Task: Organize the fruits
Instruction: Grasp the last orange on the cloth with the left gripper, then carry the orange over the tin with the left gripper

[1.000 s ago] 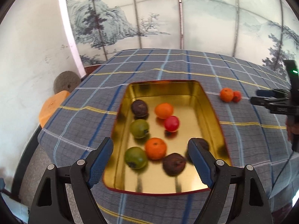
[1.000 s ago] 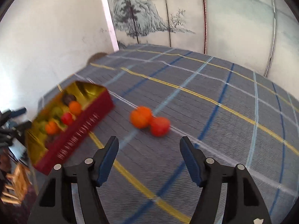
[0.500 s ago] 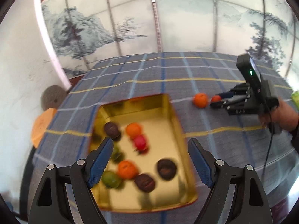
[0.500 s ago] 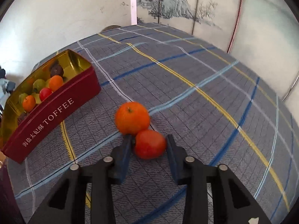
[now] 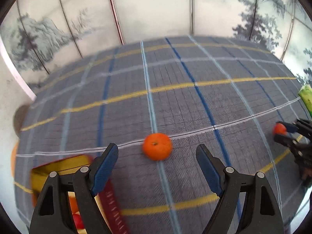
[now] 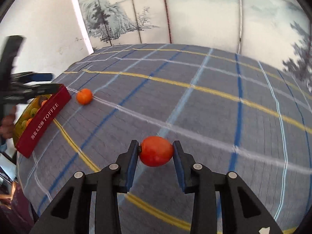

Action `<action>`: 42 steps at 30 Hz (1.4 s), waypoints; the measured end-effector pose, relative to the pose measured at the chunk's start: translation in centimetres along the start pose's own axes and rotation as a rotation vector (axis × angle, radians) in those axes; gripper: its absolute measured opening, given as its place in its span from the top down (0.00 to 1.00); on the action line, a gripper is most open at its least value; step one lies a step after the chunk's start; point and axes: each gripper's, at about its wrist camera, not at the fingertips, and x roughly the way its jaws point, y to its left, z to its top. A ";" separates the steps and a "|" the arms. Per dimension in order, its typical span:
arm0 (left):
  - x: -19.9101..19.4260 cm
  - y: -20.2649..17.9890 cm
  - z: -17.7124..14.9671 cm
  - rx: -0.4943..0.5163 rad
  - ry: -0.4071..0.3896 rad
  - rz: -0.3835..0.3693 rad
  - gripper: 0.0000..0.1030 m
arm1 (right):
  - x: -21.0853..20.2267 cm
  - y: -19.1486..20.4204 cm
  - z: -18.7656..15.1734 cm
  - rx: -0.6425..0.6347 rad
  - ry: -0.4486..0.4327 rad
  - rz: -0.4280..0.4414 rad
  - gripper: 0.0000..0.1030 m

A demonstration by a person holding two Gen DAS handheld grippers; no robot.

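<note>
Half a second ago my right tongs point(image 6: 156, 154) were only straddling the red tomato beside the orange; now they have lifted it away, and the two fruits that were touching sit well apart. Both blue pads press the red tomato point(image 6: 156, 151) from either side, so those tongs are clamped on it, with the fruit held clear above the plaid cloth of the worktop point(image 6: 195, 101). On my left side the view has swung off the tin and onto the open cloth. My left tongs point(image 5: 157, 162) stand wide apart with nothing between them, and the orange point(image 5: 157, 146) lies on the cloth just ahead of the gap, resting on a pale stripe. From the right wrist view that same orange sits just beside the near corner of the red toffee tin point(image 6: 46, 117), not touching it as far as I can make out. The tin holds several fruits (green, orange and dark ones, too small to count from here), and only its gold corner and red wall show at the lower left in the left wrist view, blurred. A painted screen point(image 6: 195, 15) stands behind the worktop.
</note>
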 end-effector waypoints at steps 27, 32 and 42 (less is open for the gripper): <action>-8.7 -0.6 -6.6 -0.177 -0.132 -0.027 0.61 | 1.5 0.2 -0.3 -0.019 0.070 0.004 0.68; -11.2 0.6 -9.0 -0.163 -0.175 0.050 0.61 | 1.7 0.7 -0.3 -0.040 0.073 -0.021 0.68; -12.1 3.3 -12.8 -0.174 -0.184 0.175 0.60 | 1.8 1.3 -0.3 -0.062 0.077 -0.047 0.67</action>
